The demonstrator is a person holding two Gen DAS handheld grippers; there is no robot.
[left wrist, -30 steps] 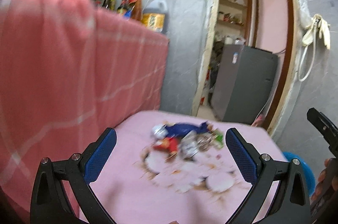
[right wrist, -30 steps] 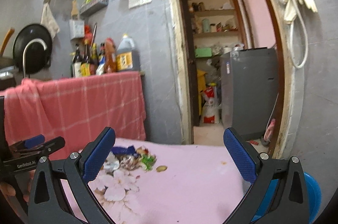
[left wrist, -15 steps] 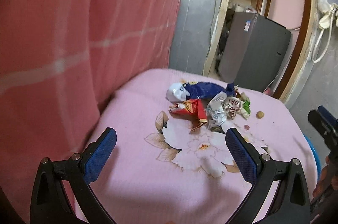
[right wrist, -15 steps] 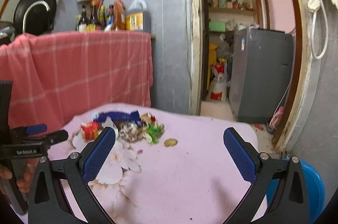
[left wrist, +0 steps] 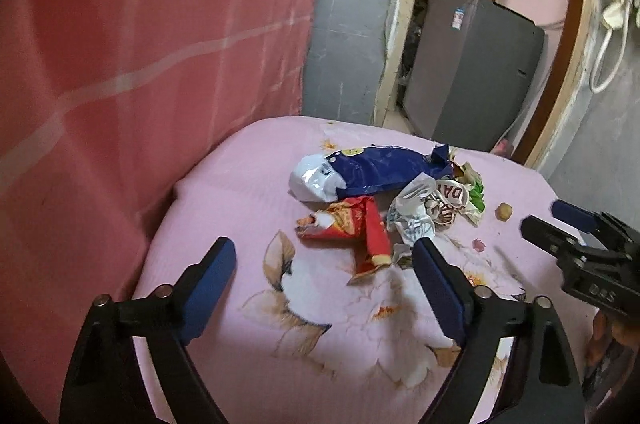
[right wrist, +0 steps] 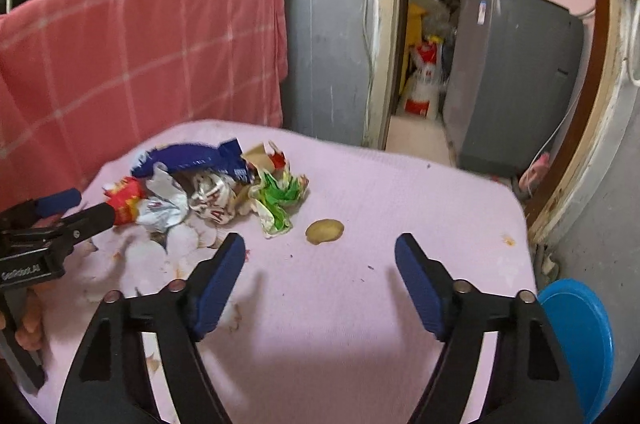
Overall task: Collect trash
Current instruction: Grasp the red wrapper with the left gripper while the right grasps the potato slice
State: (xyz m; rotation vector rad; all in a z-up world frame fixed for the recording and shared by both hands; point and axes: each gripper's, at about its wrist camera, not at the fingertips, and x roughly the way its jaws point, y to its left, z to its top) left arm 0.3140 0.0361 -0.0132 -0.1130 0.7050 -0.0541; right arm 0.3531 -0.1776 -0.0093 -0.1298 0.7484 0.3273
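R wrist: bare pink tabletop [right wrist: 400, 192] beside wrappers [right wrist: 212, 184].

Each gripper is showing the same build: matte black angular arms with cut-out openings, silver round pivot screws at the joints, and flat blue pads lining the fingers. The left gripper [left wrist: 324, 280] is displaying white lettering on its black body in the right wrist view; the right gripper [right wrist: 320, 268] is bearing pale embossed letters on its block.
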